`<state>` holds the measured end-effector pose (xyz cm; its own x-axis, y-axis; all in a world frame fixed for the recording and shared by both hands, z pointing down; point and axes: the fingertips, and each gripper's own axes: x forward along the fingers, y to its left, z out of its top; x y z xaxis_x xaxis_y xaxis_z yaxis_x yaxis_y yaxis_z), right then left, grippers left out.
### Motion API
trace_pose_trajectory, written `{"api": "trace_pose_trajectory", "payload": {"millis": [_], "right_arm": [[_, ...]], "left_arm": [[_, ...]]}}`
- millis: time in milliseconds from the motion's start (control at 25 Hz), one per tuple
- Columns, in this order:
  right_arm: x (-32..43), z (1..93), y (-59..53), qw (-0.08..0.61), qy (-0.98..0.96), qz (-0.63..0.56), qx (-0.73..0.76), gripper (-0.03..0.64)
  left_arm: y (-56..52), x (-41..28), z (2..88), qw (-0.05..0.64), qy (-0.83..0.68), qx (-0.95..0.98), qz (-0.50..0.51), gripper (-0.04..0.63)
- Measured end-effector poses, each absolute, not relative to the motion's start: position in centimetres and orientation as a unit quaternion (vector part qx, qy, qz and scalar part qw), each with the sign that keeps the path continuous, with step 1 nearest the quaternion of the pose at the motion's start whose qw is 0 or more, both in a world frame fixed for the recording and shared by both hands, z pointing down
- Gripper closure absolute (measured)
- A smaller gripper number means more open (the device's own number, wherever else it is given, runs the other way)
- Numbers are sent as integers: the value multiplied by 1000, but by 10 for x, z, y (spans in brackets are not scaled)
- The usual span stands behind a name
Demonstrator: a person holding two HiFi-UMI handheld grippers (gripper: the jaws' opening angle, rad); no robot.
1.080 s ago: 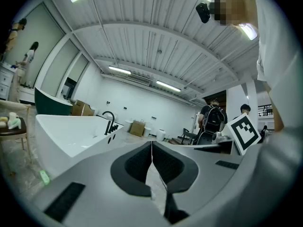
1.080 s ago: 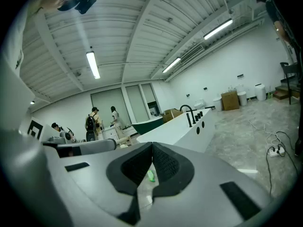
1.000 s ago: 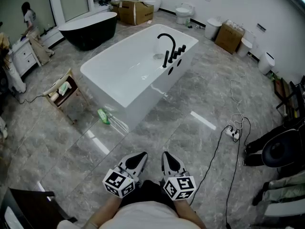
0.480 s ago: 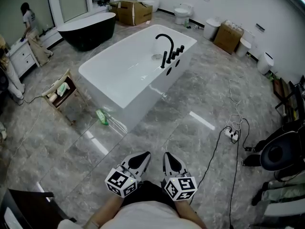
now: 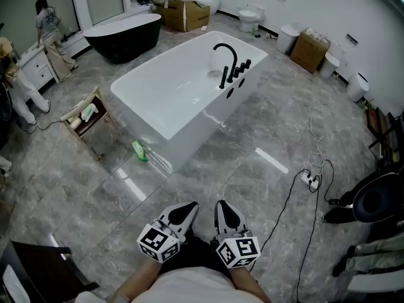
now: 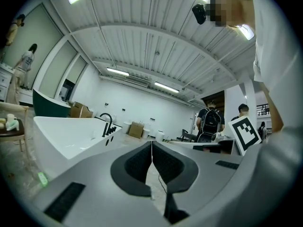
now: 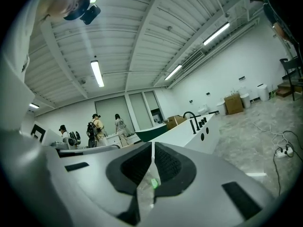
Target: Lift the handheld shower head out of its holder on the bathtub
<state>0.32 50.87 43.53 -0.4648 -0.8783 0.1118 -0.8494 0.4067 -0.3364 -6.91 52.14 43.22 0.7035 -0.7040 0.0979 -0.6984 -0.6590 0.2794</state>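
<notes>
**Head view.** Both grippers are held low, close to the body, side by side. The left gripper point(image 5: 187, 206) and right gripper point(image 5: 221, 206) each show their jaws brought together with nothing between them. The white bathtub point(image 5: 151, 115) stands well apart across the grey tiled floor. On its far rim are a black gooseneck spout point(image 5: 223, 57) and a row of short upright black pieces. We take the handheld shower head point(image 5: 240, 69) to be one of these, though it is too small to tell which. A green bottle point(image 5: 139, 150) lies on the floor just beside the tub's near corner.

**Left gripper view.** The pads meet along one line, so this gripper is closed and empty. The tub is at left, with the spout on its rim.

**Right gripper view.** The jaws are likewise pressed together, bare. The tub and its black fittings are ahead to the right, well out of reach.

**Handling, our estimate.**
- The shower head is probably a slim, rigid metal wand, light in itself.
- A hose below it would add drag.
- The smooth dark finish may slip between the pads.
- We would grip the straight shaft just above the holder, jaws squarely across it, and draw it out along its own axis.
</notes>
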Motion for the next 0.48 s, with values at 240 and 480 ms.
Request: {"api": "trace_pose_trajectory", "payload": {"millis": [240, 480], "right_arm": [[2, 437, 509, 41, 837, -182, -514, 598], [20, 436, 497, 48, 816, -176, -549, 598]], "left_arm": [[521, -72, 433, 154, -387, 909, -9, 583], [510, -65, 430, 149, -376, 914, -15, 583]]}}
